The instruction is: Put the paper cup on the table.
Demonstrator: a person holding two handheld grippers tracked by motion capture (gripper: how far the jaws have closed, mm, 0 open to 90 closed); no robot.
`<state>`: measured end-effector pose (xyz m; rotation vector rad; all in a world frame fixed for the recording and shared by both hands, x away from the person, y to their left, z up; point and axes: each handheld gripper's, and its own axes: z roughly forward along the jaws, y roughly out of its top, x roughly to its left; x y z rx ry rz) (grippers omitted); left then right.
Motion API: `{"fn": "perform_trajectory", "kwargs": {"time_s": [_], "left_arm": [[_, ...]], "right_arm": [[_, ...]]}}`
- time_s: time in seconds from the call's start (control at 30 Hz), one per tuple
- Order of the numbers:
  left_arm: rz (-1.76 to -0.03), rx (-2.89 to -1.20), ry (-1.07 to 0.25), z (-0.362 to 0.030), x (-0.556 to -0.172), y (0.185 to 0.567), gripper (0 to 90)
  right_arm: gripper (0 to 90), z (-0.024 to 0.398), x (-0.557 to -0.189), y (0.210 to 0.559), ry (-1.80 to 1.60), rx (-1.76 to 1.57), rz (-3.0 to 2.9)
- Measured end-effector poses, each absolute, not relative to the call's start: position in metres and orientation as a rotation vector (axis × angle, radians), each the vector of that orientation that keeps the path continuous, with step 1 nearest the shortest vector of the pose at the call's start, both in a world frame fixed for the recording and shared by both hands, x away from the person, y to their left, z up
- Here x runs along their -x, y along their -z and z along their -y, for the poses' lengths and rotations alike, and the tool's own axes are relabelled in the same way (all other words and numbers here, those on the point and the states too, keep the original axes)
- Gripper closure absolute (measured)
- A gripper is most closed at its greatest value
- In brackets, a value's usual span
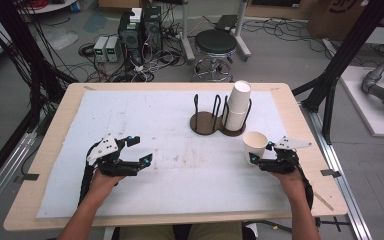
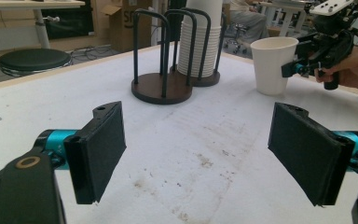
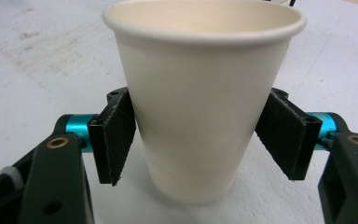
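— Upright white paper cup (image 1: 255,145), open mouth up, standing on the desk (image 1: 55,130) at the right.

— Behind it, stacked cups (image 1: 237,107) leaning in a dark wire holder (image 1: 207,122).

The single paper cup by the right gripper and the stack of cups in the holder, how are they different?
The single paper cup stands upright, mouth up, on the white mat; the stack of cups sits mouth down and tilted in the black wire holder. The single cup is alone between the right gripper fingers; the stack is many cups nested, with nothing gripping it. Both are plain white paper.
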<state>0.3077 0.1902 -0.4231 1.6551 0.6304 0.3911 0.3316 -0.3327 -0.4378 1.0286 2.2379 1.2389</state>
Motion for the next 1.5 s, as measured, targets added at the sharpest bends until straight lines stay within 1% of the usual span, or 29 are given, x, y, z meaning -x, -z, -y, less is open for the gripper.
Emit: {"fn": "perform_trajectory", "kwargs": {"time_s": [0.3,0.4,0.43,0.8,1.13,1.3,1.5], "left_arm": [[-0.646,-1.658,-0.385,-0.192,-0.309,0.424,18.7],[-0.646,-1.657,-0.386,-0.192,-0.309,0.424,18.7],[-0.647,-1.656,-0.385,-0.192,-0.309,0.424,18.7],[-0.648,-1.647,-0.387,-0.195,-0.308,0.422,18.7],[-0.632,-1.635,-0.387,-0.194,-0.307,0.420,18.5],[-0.628,-1.616,-0.374,-0.195,-0.307,0.419,18.2],[-0.626,-1.600,-0.366,-0.195,-0.305,0.418,17.1]], "right_arm": [[28.4,0.335,-0.323,0.437,-1.182,-0.989,-2.280],[23.8,0.335,-0.322,0.437,-1.182,-1.019,-2.278],[20.6,0.335,-0.321,0.437,-1.176,-1.030,-2.278],[20.3,0.346,-0.299,0.427,-1.212,-1.053,-2.239],[20.4,0.352,-0.270,0.404,-1.346,-1.053,-2.149],[20.3,0.354,-0.268,0.394,-1.416,-1.046,-2.074],[20.3,0.341,-0.271,0.388,-1.418,-1.006,-2.037]]}}
